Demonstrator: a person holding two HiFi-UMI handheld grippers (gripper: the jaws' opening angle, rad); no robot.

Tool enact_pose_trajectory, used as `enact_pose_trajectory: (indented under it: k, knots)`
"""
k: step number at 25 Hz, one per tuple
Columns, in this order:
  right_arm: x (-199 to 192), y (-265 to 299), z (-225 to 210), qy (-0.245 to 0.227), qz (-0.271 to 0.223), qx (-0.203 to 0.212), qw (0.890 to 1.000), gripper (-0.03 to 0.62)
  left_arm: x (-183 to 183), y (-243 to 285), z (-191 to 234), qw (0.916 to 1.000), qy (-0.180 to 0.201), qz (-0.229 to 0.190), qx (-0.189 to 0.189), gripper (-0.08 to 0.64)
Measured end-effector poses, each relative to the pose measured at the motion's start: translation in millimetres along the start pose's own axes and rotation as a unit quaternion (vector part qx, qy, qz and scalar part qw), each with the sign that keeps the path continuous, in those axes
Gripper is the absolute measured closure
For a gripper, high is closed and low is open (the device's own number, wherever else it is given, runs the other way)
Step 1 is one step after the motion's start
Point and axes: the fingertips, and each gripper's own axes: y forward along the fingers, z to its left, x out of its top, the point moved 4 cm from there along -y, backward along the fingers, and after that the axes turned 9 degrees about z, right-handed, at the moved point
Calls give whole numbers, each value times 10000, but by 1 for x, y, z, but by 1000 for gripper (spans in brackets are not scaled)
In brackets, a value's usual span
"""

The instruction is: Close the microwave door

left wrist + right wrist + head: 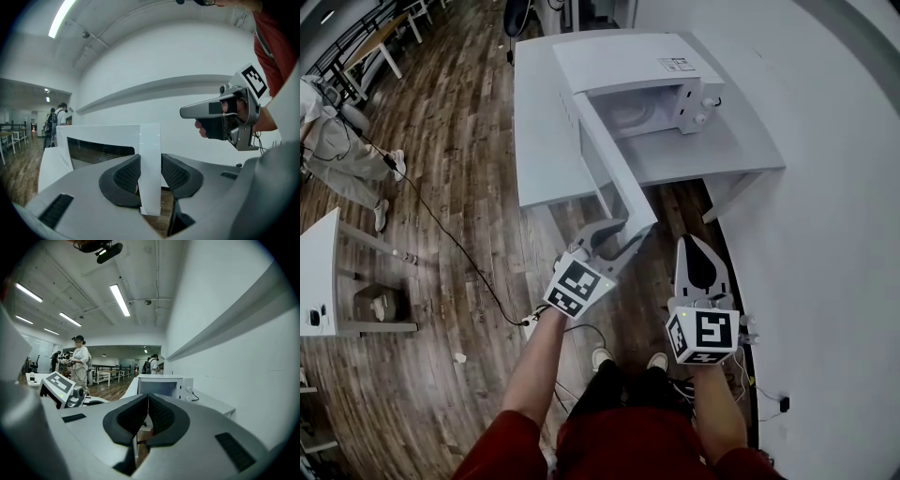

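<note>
The edge of the microwave door (pixel 150 140) is clamped in the left tongs (pixel 151 174); the right tongs (pixel 147 414) are pressed together, empty. The label (pixel 676 65) atop the microwave (pixel 614 58) cannot be read.

The microwave door (pixel 614 169) and table (pixel 546 131) are white, the plank floor (pixel 459 187) brown.
</note>
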Motion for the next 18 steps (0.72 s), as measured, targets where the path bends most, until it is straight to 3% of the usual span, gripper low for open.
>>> enact_pose_trajectory:
  k: [11, 18]
  knots:
    - [1, -1, -27, 38, -124, 92, 9999, 565, 11, 26, -10, 9987, -202, 150, 446, 405]
    - [3, 12, -74, 110, -194, 305, 9993, 565, 24, 61, -16, 9970, -299, 185, 696, 407]
